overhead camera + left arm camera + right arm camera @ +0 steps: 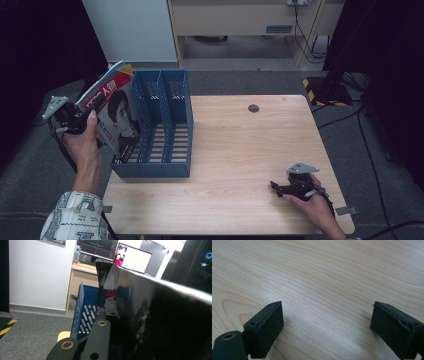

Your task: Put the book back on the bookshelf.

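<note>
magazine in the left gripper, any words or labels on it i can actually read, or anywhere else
"人物": white characters on the red band of the magazine cover, high view.
Smaller print on that cover: too small to read.
Monitor screens in the left gripper view: text too blurred to read.
Blue file rack: no lettering visible.

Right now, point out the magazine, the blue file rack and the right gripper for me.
magazine (117, 117): high view, on its cover, below the red title.
blue file rack (150, 169): high view, on its low front wall.
right gripper (274, 185): high view, at the tips of its black jaws over the table.
</note>
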A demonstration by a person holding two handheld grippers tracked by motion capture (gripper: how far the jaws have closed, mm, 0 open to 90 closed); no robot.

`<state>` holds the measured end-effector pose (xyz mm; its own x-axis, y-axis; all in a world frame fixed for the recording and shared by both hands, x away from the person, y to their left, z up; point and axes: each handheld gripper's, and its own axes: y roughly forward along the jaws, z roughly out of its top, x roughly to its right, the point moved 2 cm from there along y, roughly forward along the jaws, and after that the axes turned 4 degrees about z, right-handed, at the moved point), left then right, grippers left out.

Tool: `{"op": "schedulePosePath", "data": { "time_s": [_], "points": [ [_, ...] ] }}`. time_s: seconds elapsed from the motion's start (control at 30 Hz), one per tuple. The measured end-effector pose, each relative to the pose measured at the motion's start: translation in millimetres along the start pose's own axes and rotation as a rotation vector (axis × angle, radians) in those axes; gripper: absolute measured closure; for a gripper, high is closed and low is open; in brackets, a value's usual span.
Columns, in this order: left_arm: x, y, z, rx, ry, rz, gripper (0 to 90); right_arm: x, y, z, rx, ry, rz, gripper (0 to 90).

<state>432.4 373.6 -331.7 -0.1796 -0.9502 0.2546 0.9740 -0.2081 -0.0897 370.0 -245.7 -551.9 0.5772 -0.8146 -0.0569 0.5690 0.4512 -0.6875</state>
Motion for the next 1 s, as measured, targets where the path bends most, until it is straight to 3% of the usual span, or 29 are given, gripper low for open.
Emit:
{"op": "schedulePosePath", "data": {
  "time_s": [1.0],
  "points": [
    [-3.4, 4.0, -13.7, -0.024, -0.009, 0.013, 86.2, -0.1, -0.1, -0.1, 0.0, 0.0, 0.0, 11.4]
  ]
}}
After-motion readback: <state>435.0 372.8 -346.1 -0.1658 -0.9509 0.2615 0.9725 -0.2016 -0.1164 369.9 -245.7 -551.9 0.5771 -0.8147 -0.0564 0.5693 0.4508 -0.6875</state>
